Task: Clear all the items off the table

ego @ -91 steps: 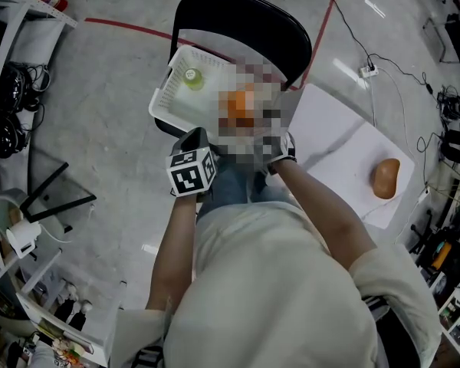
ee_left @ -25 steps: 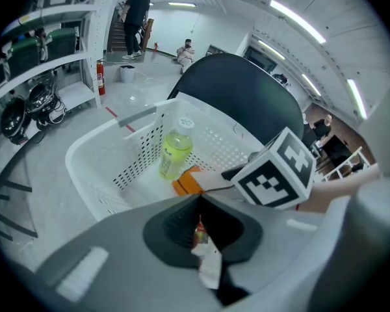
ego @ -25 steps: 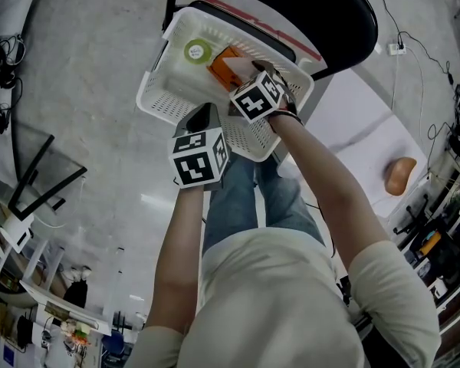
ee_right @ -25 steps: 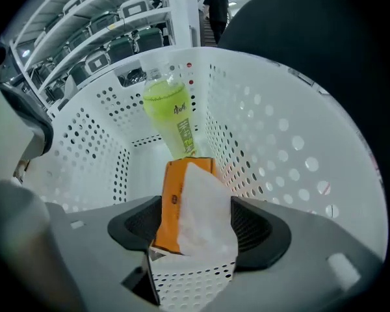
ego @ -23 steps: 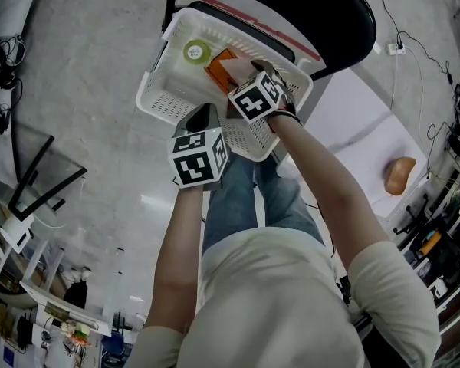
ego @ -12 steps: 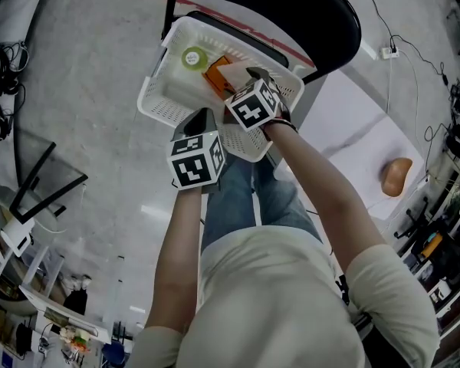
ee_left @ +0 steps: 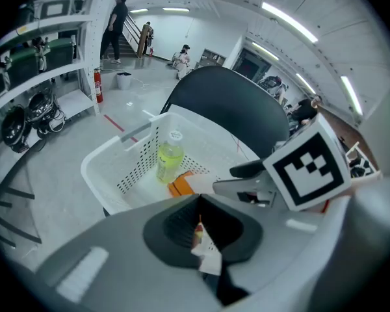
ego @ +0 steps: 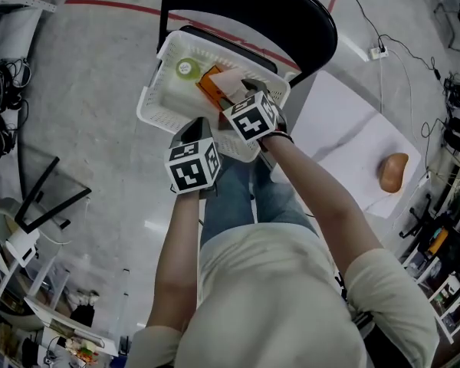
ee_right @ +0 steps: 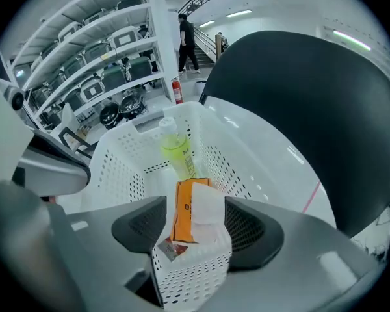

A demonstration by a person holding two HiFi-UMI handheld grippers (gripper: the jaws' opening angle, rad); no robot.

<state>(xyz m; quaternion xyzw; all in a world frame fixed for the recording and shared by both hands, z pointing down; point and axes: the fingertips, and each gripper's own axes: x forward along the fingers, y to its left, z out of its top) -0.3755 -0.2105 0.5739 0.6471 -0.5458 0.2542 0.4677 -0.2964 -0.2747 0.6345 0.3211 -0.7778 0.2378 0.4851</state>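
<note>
A white perforated basket (ego: 155, 98) rests on a black chair (ego: 291, 21). In it lie a green bottle (ego: 187, 68), an orange packet (ego: 209, 87) and a white pack (ego: 230, 81). My right gripper (ego: 242, 90) hovers over the basket's near corner. Its jaws have just been closing but stand apart, gripping nothing. In the right gripper view the orange packet (ee_right: 184, 210) and white pack (ee_right: 208, 214) lie below the right gripper (ee_right: 195, 229). My left gripper (ego: 196, 126) is shut and empty, just outside the basket's near rim (ee_left: 110, 158). A brown rounded item (ego: 391, 172) lies on the white table (ego: 341, 140).
The table stands to the right of the chair, close to my right arm. Cables and a power strip (ego: 376, 51) run over the grey floor behind it. Shelving with gear (ego: 0, 121) lines the left side; a black frame (ego: 50, 198) stands on the floor there.
The orange packet, held over the basket earlier, now lies inside it. My right gripper has lifted away from the basket's contents. The left gripper has risen slightly.
</note>
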